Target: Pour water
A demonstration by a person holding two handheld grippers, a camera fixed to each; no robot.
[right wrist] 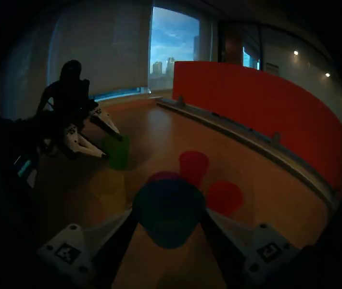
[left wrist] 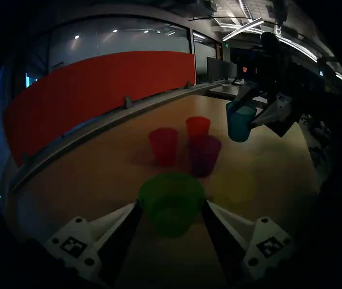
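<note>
My left gripper (left wrist: 171, 206) is shut on a green cup (left wrist: 171, 195), held upright just ahead of the camera. In the right gripper view the same green cup (right wrist: 118, 152) sits between that gripper's fingers (right wrist: 113, 146) at the left, low over the table. My right gripper (right wrist: 168, 212) is shut on a blue cup (right wrist: 169, 204). From the left gripper view this blue cup (left wrist: 240, 121) hangs upright above the table at the upper right, with the right gripper (left wrist: 248, 113) clamped around it. I cannot tell whether either cup holds water.
A pink cup (left wrist: 163, 144), a red cup (left wrist: 197, 126), a purple cup (left wrist: 204, 154) and a faint yellow cup (left wrist: 235, 185) stand grouped on the wooden table (left wrist: 98, 168). A red partition (left wrist: 98, 91) runs along the table's far edge. The room is dim.
</note>
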